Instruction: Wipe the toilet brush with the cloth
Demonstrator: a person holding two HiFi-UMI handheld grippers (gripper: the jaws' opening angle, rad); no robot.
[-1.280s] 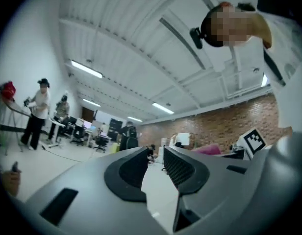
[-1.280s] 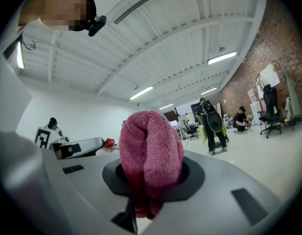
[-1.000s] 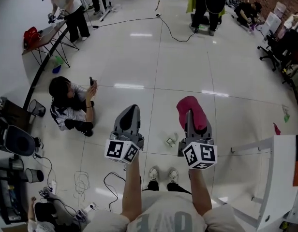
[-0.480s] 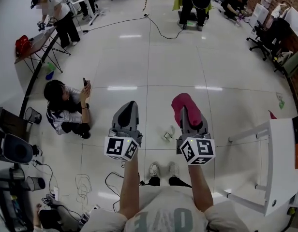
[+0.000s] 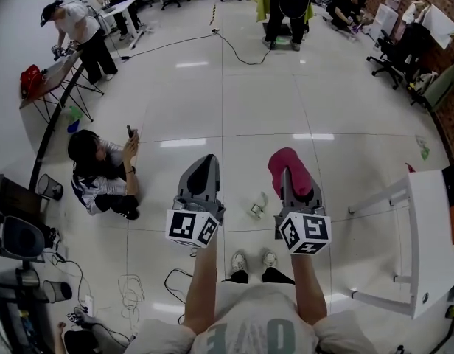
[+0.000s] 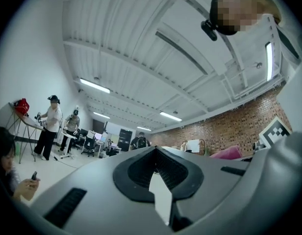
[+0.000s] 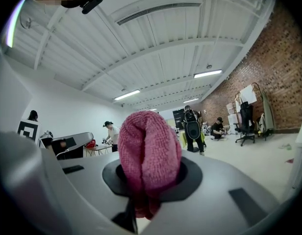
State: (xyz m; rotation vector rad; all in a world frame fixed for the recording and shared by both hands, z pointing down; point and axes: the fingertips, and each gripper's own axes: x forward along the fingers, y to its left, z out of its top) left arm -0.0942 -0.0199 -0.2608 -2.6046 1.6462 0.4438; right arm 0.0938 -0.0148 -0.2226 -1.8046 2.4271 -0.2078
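A pink terry cloth bulges out of my right gripper, which is shut on it and held level over the floor. In the right gripper view the cloth is folded into a rounded wad between the jaws of the right gripper. My left gripper hangs beside it to the left, shut with nothing in it; in its own view the left gripper has its jaws closed together. A small whitish object lies on the floor tiles between the two grippers; I cannot tell what it is. No toilet brush is clearly visible.
A white table stands at the right. A person sits on the floor at the left with a phone. Cables trail by my feet. Bins and equipment crowd the left edge; several people work at the far side.
Both grippers have drifted a little over the floor together with the person holding them. The cloth stays clamped in the right gripper and the left stays shut.
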